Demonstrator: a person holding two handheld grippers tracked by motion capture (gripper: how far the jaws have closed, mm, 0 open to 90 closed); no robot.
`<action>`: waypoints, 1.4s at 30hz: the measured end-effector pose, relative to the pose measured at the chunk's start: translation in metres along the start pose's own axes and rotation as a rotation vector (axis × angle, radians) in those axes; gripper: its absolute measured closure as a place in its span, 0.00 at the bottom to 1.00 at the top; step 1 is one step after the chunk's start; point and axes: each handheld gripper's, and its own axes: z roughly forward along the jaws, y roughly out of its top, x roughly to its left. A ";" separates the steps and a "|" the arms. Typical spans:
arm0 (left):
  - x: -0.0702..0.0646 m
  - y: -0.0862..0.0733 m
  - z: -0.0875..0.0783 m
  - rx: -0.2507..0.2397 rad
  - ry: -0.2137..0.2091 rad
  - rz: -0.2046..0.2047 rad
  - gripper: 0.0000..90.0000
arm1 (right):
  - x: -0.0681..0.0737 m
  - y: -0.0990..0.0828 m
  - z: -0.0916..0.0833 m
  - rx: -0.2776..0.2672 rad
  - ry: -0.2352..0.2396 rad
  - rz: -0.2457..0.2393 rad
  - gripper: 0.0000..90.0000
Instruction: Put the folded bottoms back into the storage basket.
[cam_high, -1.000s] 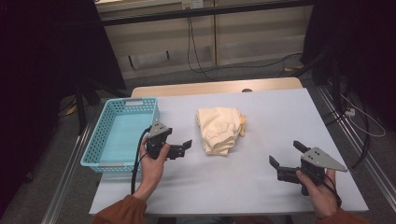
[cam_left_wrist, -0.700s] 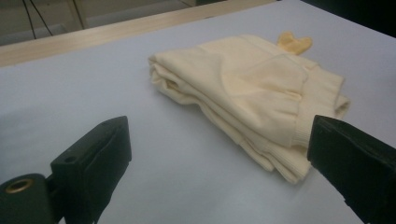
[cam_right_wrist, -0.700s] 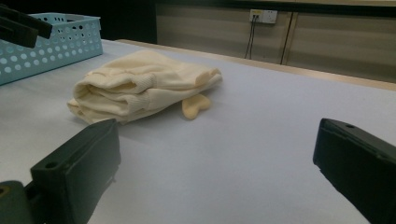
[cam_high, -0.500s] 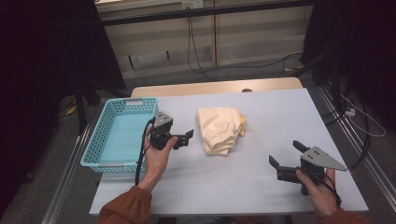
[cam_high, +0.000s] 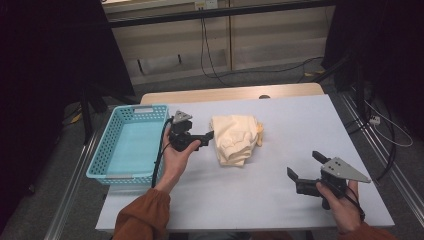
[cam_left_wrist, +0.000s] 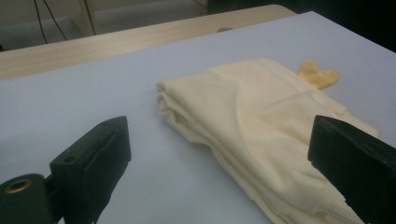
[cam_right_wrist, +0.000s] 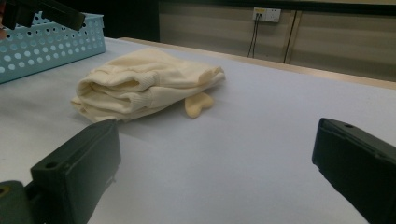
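Left gripper (cam_high: 204, 135) jaws spread wide, empty, just beside folded cream garment (cam_high: 234, 138) at table (cam_high: 300, 120) centre. Right gripper (cam_high: 304, 167) likewise spread, empty, well apart near front edge. Step: approach before grasp. Next: straddle fold edge, close. Fabric soft, ribbed cuff; perforated turquoise plastic basket (cam_high: 107, 150) to left.

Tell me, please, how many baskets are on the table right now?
1: the light blue basket sits at the table's left edge, left of the left tool. The folded cream garment could hide nothing that large.
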 end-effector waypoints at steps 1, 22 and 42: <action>0.000 0.002 0.002 0.006 0.002 0.002 0.07 | 0.000 0.000 0.000 0.000 -0.001 0.000 0.01; 0.002 0.016 0.051 0.112 -0.025 -0.084 0.07 | -0.001 -0.001 0.000 0.009 -0.001 0.004 0.01; 0.007 0.000 0.070 0.212 -0.017 -0.145 0.22 | 0.000 -0.001 0.001 0.021 0.011 -0.001 0.01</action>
